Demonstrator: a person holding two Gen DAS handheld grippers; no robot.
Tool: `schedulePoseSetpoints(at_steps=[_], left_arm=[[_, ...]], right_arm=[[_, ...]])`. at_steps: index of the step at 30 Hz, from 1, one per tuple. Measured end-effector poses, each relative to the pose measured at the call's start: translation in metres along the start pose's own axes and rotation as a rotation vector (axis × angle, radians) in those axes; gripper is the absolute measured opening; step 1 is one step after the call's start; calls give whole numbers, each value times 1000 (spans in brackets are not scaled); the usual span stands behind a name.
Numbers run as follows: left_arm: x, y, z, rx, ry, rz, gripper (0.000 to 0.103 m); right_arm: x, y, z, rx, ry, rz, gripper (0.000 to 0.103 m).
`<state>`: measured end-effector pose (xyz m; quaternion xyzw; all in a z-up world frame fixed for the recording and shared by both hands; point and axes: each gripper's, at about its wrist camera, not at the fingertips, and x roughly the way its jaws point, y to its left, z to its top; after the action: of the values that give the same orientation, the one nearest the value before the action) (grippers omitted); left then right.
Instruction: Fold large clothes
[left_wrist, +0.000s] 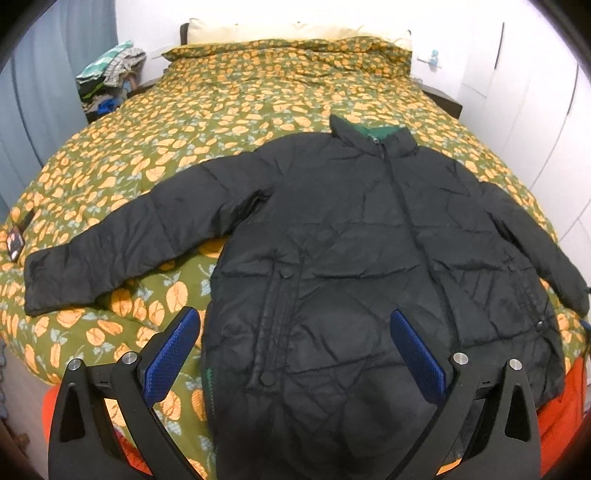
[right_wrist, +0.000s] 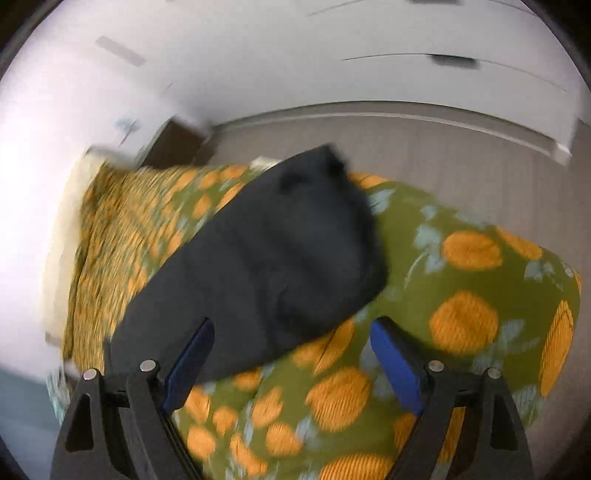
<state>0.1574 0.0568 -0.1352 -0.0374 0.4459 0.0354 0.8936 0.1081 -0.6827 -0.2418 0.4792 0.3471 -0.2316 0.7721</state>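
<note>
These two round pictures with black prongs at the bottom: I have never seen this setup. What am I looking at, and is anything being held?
No robot here: a person holds a two-finger gripper in each hand, with a fisheye camera on each looking along the fingers. The left wrist view shows the left gripper open above a black puffer jacket, which is spread flat, sleeves out, on a bed with an orange-patterned cover. The blurred right wrist view shows the right gripper, also open, near one jacket sleeve. Neither holds anything. A clothes pile sits beside the bed.
</note>
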Motion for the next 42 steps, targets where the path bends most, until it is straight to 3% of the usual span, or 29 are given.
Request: schedulePoseSetpoints(at_steps=[3, 6, 8, 10, 13, 17, 21, 25, 30, 36, 42], left_arm=[[1, 5, -1, -13, 6, 7, 102], [4, 7, -3, -19, 16, 17, 102], [6, 7, -5, -16, 24, 20, 102], [6, 6, -6, -9, 22, 21, 102], [7, 4, -7, 9, 17, 26, 102], [12, -1, -6, 21, 25, 14, 102], [15, -11, 2, 33, 28, -5, 102], [8, -22, 13, 46, -11, -22, 102], [5, -22, 12, 39, -18, -36, 102], [14, -13, 8, 25, 13, -39, 102], [35, -21, 17, 19, 44, -100, 102]], right_arm=[[19, 0, 9, 4, 6, -16, 88], [36, 11, 13, -103, -3, -69, 87], [42, 21, 13, -180, -17, -104, 72], [42, 26, 14, -224, -31, -128, 30], [24, 36, 20, -265, -87, -92, 18], [-17, 83, 10, -416, -170, 9, 16], [-55, 165, -25, -619, -190, 168, 15], [-70, 258, -85, -847, -151, 320, 15], [-52, 339, -181, -1077, -99, 408, 15], [-1, 367, -285, -1187, 72, 443, 15], [44, 350, -350, -1237, 177, 397, 15]])
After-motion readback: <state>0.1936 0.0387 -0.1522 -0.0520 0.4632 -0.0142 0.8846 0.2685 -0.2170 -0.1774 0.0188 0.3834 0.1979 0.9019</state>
